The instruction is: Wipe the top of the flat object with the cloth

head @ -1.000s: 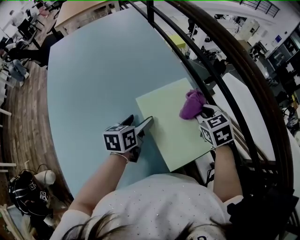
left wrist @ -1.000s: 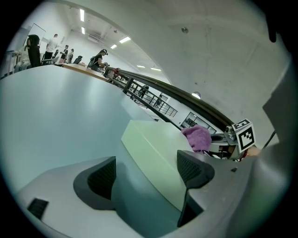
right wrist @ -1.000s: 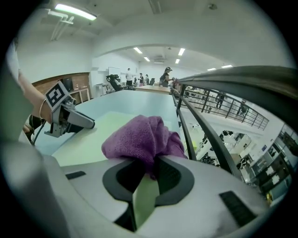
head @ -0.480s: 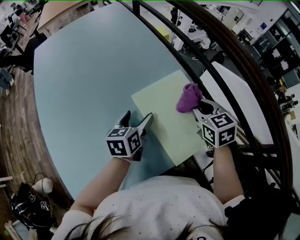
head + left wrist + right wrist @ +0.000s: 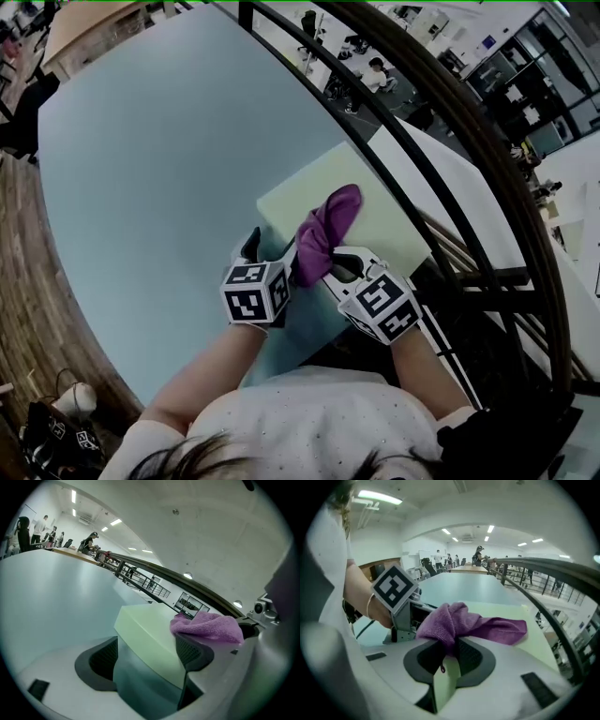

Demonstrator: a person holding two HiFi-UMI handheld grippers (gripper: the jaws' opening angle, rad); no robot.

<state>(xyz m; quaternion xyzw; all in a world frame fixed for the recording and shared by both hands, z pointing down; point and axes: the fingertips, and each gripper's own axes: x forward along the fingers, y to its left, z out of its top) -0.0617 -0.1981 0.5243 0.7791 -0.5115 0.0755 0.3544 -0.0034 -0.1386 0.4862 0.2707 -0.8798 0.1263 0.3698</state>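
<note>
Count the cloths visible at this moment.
1. The purple cloth is pinched in the jaws of the right gripper and lies across the near left part of the pale green board. No other cloth shows in any view.

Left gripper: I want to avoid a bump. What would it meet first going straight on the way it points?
Probably the green board: its near corner sits between the left gripper's closing fingers, though the depth is hard to judge.

The cloth [image 5: 323, 230] is purple, the flat object [image 5: 281, 208] pale green, the table [image 5: 169, 141] light blue.
</note>
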